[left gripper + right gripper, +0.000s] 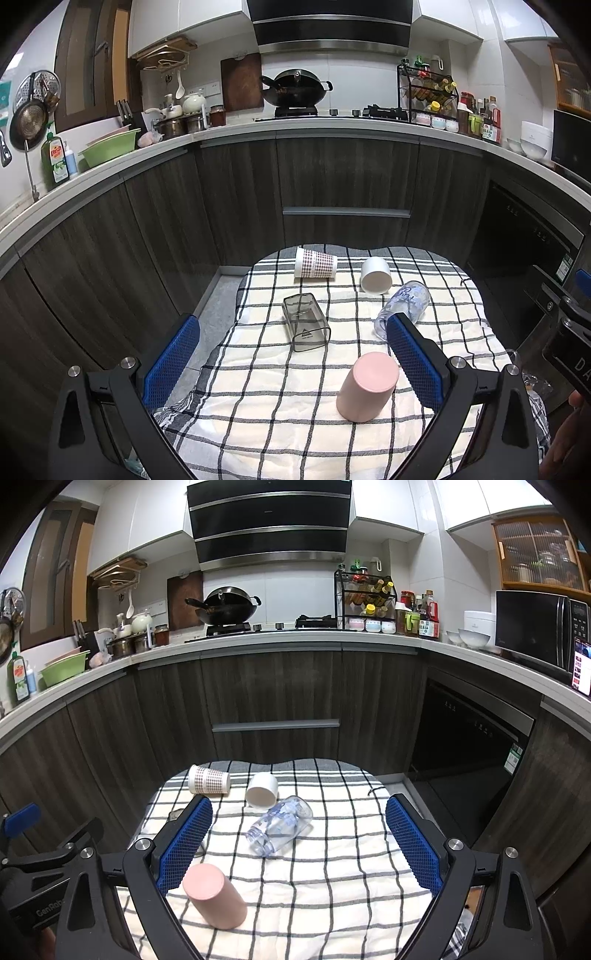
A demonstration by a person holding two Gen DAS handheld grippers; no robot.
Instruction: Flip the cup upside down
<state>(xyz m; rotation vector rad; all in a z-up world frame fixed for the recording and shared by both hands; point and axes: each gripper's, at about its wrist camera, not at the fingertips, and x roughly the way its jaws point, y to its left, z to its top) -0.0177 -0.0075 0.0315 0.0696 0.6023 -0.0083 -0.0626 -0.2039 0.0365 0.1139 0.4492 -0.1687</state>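
Observation:
A pink cup (367, 386) stands upside down on the checked cloth (258, 406), nearest to me; it also shows in the right wrist view (214, 895). Lying on their sides are a smoky square cup (306, 322), a patterned paper cup (315, 263), a white cup (376, 275) and a clear printed glass (404, 306). My left gripper (293, 358) is open and empty above the cloth. My right gripper (299, 843) is open and empty, with the clear glass (279, 825) lying beyond and between its fingers.
The cloth covers a small table in front of dark kitchen cabinets (347, 184). The floor (218, 306) drops away at the table's left edge. The right gripper's body (569, 332) shows at the right edge of the left view.

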